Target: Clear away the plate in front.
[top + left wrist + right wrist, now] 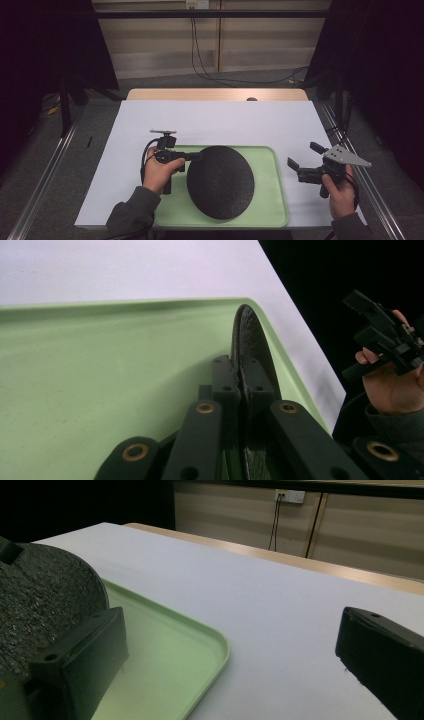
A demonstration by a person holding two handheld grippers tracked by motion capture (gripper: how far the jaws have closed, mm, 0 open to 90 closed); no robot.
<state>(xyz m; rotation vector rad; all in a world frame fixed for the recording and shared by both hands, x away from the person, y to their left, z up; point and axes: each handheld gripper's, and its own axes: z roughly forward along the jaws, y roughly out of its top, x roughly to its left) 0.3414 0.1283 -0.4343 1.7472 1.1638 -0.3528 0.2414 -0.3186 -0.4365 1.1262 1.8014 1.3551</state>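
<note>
A dark, rough-textured round plate [221,182] lies over the middle of a pale green tray [270,205]. My left gripper [193,156] comes in from the left and is shut on the plate's upper-left rim. In the left gripper view the jaws pinch the plate's edge [248,332], seen end-on above the tray [100,380]. My right gripper [304,155] is held to the right of the tray, open, with nothing between its jaws. In the right gripper view its jaws [230,655] stand wide apart, with the plate [40,600] and the tray's corner [200,645] at the left.
The tray sits at the near edge of a white sheet [225,120] covering a wooden table [215,94]. Metal frame rails run along both sides. Cables hang down the back wall [200,55]. The other hand and its gripper [385,340] show at the right of the left gripper view.
</note>
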